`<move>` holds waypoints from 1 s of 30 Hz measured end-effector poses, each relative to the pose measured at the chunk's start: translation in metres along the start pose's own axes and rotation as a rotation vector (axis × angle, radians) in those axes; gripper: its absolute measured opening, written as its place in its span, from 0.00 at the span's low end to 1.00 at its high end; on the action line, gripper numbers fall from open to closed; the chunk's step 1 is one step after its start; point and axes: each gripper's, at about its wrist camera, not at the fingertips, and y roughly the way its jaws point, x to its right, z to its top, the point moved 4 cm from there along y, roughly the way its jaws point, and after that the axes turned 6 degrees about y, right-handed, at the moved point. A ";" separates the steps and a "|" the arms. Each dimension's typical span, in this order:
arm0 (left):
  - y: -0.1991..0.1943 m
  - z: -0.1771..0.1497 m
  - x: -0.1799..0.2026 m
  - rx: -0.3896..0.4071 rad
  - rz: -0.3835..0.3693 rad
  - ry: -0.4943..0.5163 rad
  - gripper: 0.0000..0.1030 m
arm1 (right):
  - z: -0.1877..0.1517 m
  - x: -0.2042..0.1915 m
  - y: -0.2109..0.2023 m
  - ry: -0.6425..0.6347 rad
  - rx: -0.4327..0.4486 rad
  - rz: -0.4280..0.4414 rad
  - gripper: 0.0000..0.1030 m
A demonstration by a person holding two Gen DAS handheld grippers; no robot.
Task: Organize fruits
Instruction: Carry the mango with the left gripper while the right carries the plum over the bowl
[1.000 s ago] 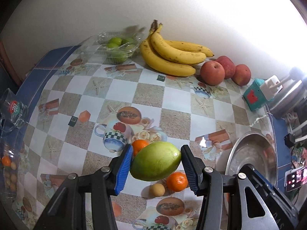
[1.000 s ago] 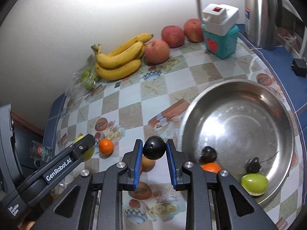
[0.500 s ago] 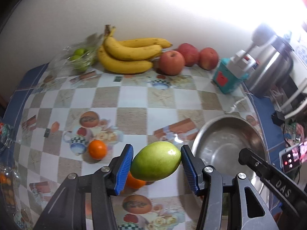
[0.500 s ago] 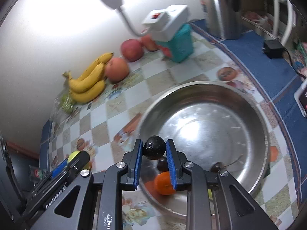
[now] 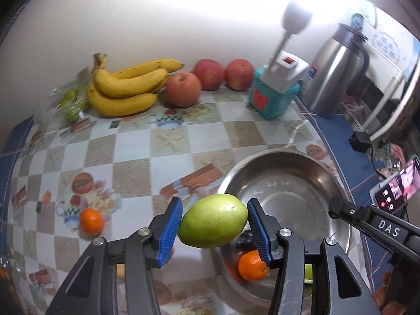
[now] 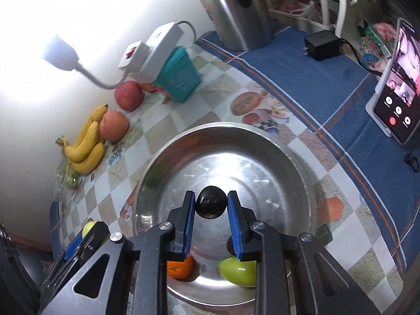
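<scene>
The left gripper (image 5: 214,229) has its blue ribbed pads pressed against both ends of a large smooth green oval fruit (image 5: 213,221), its jaws partly apart to take the fruit's width. The fruit hangs in the air over the near-left rim of a wide shiny stainless steel bowl (image 5: 286,162). Just below this gripper's right finger a small orange tangerine (image 5: 252,266) lies inside the bowl. To the left of the gripper, on the checkered patterned tablecloth (image 5: 168,141), rests a second small orange tangerine (image 5: 91,221).

The right gripper (image 6: 211,206) is clamped narrowly on a small round black fruit (image 6: 211,202), held above the middle of the bowl (image 6: 265,141). Below its fingers, on the bowl's floor, sit the tangerine (image 6: 181,267) and a smaller green oval fruit (image 6: 237,271); another dark fruit shows partly behind the right finger.

Far ahead of the left gripper, against the white wall, lie a bunch of yellow bananas (image 5: 126,89), three red apples (image 5: 183,89) and a clear plastic bag of small green fruits (image 5: 68,102). Ahead and to the right stand a teal box carrying a white power adapter (image 5: 275,92) and a steel kettle (image 5: 336,73).
</scene>
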 end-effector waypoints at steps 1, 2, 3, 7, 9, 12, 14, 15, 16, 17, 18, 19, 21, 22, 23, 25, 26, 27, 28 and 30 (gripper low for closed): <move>0.003 0.000 0.005 0.004 -0.007 0.014 0.53 | 0.001 0.002 0.000 0.004 -0.001 -0.002 0.25; 0.005 0.000 0.010 0.006 -0.011 0.026 0.53 | 0.001 0.004 0.001 0.009 -0.002 -0.002 0.25; 0.007 0.000 0.013 0.008 -0.016 0.034 0.53 | 0.002 0.004 0.002 0.010 -0.003 -0.003 0.25; 0.017 0.000 0.026 0.018 -0.032 0.069 0.53 | 0.002 0.005 0.009 0.006 -0.012 -0.003 0.25; 0.022 0.000 0.031 0.023 -0.032 0.089 0.53 | 0.001 0.005 0.013 0.003 -0.020 -0.003 0.25; 0.031 -0.003 0.038 0.018 -0.032 0.112 0.53 | 0.000 0.006 0.022 0.003 -0.035 -0.002 0.25; 0.036 -0.004 0.041 0.014 -0.032 0.122 0.53 | -0.001 0.007 0.028 0.005 -0.044 -0.004 0.25; 0.039 -0.004 0.042 0.011 -0.030 0.126 0.53 | -0.001 0.008 0.029 0.006 -0.047 -0.004 0.25; 0.041 -0.005 0.043 0.007 -0.029 0.129 0.53 | -0.001 0.009 0.032 0.008 -0.051 -0.006 0.25; 0.043 -0.006 0.044 0.002 -0.028 0.132 0.53 | -0.002 0.009 0.034 0.008 -0.055 -0.007 0.25; 0.046 -0.008 0.045 -0.003 -0.028 0.133 0.53 | -0.002 0.010 0.036 0.009 -0.057 -0.007 0.25; 0.049 -0.009 0.047 -0.006 -0.029 0.138 0.53 | -0.002 0.010 0.038 0.011 -0.060 -0.005 0.25; 0.054 -0.012 0.049 -0.017 -0.024 0.150 0.53 | -0.003 0.010 0.042 0.011 -0.067 -0.002 0.25; 0.056 -0.013 0.050 -0.022 -0.021 0.152 0.53 | -0.003 0.010 0.042 0.010 -0.068 -0.002 0.25; 0.058 -0.013 0.050 -0.025 -0.020 0.152 0.53 | -0.003 0.009 0.044 0.007 -0.070 -0.004 0.25; 0.062 -0.014 0.050 -0.032 -0.022 0.150 0.53 | -0.003 0.009 0.046 0.007 -0.073 -0.006 0.25; 0.063 -0.014 0.049 -0.035 -0.021 0.148 0.53 | -0.003 0.009 0.048 0.008 -0.076 -0.008 0.26; 0.063 -0.015 0.049 -0.035 -0.020 0.148 0.53 | -0.003 0.010 0.049 0.008 -0.078 -0.010 0.26; 0.063 -0.015 0.049 -0.035 -0.019 0.148 0.53 | -0.003 0.010 0.050 0.006 -0.080 -0.014 0.26; 0.063 -0.015 0.049 -0.035 -0.021 0.147 0.53 | -0.003 0.008 0.051 -0.004 -0.085 -0.017 0.26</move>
